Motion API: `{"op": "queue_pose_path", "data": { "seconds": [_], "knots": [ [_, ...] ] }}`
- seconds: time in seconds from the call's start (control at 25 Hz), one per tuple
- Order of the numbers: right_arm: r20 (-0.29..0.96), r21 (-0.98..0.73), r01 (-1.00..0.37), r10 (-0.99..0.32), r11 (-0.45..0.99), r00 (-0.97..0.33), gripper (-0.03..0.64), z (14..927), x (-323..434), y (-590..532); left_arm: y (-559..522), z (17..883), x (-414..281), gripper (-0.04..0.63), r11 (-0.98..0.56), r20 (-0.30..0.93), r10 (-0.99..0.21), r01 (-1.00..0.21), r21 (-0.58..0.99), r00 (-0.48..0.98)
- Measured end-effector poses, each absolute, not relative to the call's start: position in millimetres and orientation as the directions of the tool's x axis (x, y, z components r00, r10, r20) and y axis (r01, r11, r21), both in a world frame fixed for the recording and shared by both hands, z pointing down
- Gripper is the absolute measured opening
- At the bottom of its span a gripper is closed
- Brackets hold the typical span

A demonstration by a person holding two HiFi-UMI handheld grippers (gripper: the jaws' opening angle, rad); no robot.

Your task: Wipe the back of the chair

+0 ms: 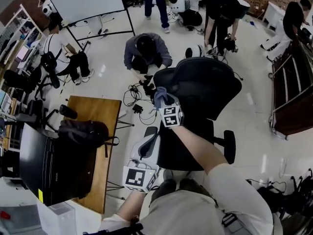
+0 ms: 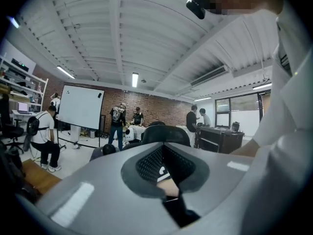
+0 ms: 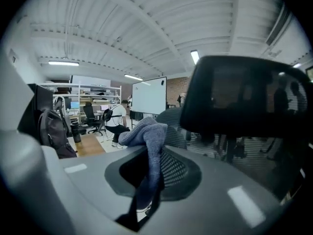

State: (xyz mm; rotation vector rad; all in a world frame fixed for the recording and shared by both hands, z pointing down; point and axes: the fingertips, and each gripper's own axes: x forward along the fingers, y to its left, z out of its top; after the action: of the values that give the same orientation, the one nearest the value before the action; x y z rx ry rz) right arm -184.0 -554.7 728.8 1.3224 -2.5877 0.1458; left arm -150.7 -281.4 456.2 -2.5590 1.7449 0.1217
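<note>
A black mesh office chair [image 1: 200,89] stands in the middle of the head view, its back towards me. My right gripper [image 1: 164,102] is shut on a blue-grey cloth [image 1: 160,96] at the left edge of the chair back. In the right gripper view the cloth [image 3: 146,133] hangs bunched between the jaws of the right gripper [image 3: 157,153], with the chair's black headrest [image 3: 244,94] just to the right. My left gripper [image 1: 146,143] is lower, beside the chair's left armrest, shut with nothing in it. The left gripper view shows the left gripper [image 2: 163,151] and the chair top [image 2: 164,133] beyond.
A wooden table [image 1: 100,114] at the left carries a black backpack [image 1: 83,131] and a black case [image 1: 54,165]. A person [image 1: 145,50] crouches beyond the chair among floor cables [image 1: 133,98]. A whiteboard [image 1: 88,1] stands at the back; a dark cabinet [image 1: 293,97] is at the right.
</note>
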Motion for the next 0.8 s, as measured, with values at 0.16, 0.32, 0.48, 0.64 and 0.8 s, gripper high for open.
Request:
{"op": "queue_pose_path", "data": {
  "seconds": [0.16, 0.32, 0.48, 0.64, 0.8],
  "knots": [
    [0.31, 0.03, -0.822, -0.787, 0.569, -0.533, 0.051, 755.9, -202.0, -612.2, -288.3, 469.4, -166.2, 0.061, -0.298, -0.035, -0.954, -0.954, 0.024, 0.297],
    [0.288, 0.009, -0.875, -0.839, 0.484, -0.462, 0.052, 745.8, -143.4, -638.9, -300.8, 474.4, -184.3, 0.061, -0.257, -0.003, -0.966, -0.966, 0.041, 0.257],
    [0.308, 0.041, -0.949, -0.907, 0.314, -0.287, 0.052, 770.0, -24.0, -626.6, -302.4, 475.6, -182.9, 0.061, -0.333, -0.033, -0.943, -0.942, 0.043, 0.332],
    [0.333, 0.06, -0.992, -0.939, 0.114, -0.088, 0.051, 784.3, 137.1, -621.7, -320.5, 466.0, -134.6, 0.061, -0.446, -0.068, -0.894, -0.895, 0.021, 0.443],
    [0.342, 0.033, -0.999, -0.94, 0.028, -0.015, 0.051, 779.4, 235.3, -620.5, -333.8, 464.9, -74.2, 0.061, -0.552, -0.053, -0.833, -0.834, 0.014, 0.551]
  ]
}}
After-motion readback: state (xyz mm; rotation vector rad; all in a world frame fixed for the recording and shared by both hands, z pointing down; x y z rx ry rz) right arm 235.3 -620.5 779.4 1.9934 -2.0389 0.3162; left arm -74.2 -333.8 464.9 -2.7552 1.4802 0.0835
